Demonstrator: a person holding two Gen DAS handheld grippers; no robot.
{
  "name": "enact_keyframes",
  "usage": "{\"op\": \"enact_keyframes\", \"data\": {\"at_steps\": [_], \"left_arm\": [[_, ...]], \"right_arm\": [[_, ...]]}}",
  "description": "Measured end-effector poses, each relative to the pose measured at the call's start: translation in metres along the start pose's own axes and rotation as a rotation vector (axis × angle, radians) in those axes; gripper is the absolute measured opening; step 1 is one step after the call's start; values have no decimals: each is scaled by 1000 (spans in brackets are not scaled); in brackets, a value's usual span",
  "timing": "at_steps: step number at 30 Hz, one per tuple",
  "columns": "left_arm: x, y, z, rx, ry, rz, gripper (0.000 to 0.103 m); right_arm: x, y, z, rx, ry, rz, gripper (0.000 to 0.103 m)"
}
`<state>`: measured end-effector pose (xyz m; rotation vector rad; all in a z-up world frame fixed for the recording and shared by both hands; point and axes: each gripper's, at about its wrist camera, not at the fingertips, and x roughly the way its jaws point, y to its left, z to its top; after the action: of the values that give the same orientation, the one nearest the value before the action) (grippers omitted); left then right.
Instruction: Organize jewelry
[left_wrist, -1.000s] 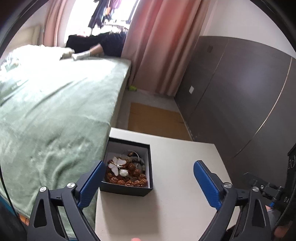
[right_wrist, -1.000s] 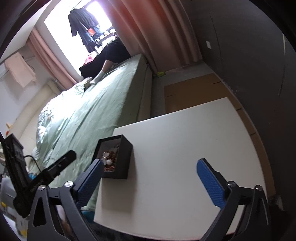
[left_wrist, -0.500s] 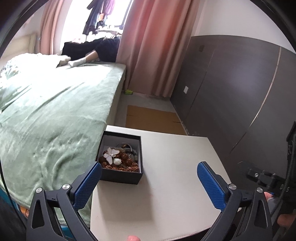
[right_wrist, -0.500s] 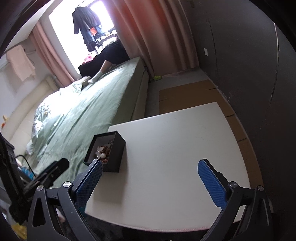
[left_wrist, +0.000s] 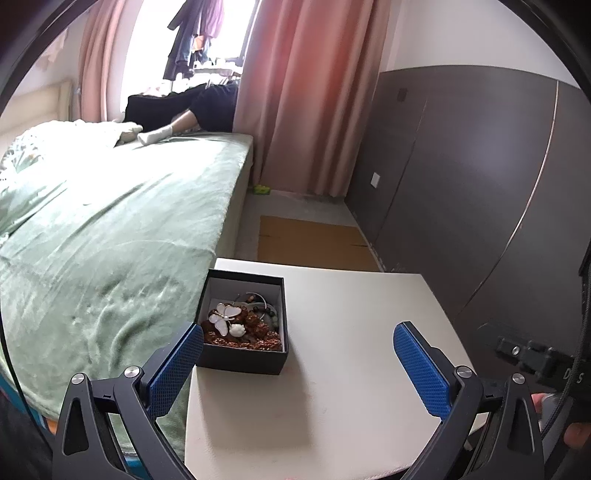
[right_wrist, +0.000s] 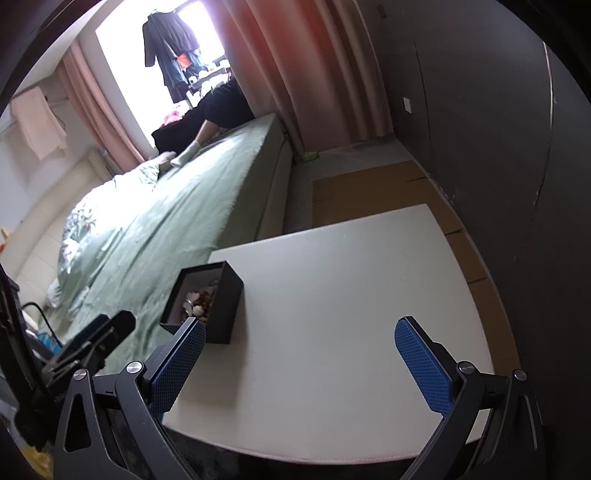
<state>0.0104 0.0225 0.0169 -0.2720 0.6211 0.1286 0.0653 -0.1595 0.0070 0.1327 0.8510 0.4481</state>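
A small black open box (left_wrist: 225, 360) stands near the left edge of a white table (left_wrist: 332, 369). It holds jewelry: a white butterfly piece (left_wrist: 224, 317), brown beads (left_wrist: 255, 332) and a thin ring-shaped piece. My left gripper (left_wrist: 297, 362) is open and empty, held back from the box over the table's near part. In the right wrist view the box (right_wrist: 225, 310) sits left of centre. My right gripper (right_wrist: 299, 363) is open and empty above the table (right_wrist: 351, 295).
A bed with a green cover (left_wrist: 110, 229) runs along the table's left side. A person sits at its far end (left_wrist: 184, 110). A dark panelled wall (left_wrist: 461, 184) stands to the right. Cardboard (left_wrist: 310, 240) lies on the floor beyond the table. Pink curtains hang at the back.
Both grippers have drawn back and up from the table, so the box looks smaller and farther. Both stay open. The box has not moved.
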Motion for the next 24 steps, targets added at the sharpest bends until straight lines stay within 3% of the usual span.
{"op": "enact_keyframes", "data": {"at_steps": [24], "left_arm": [[-7, -7, -4, 26, -9, 7, 102]], "right_arm": [[-11, -6, -6, -3, -7, -31, 103]]}}
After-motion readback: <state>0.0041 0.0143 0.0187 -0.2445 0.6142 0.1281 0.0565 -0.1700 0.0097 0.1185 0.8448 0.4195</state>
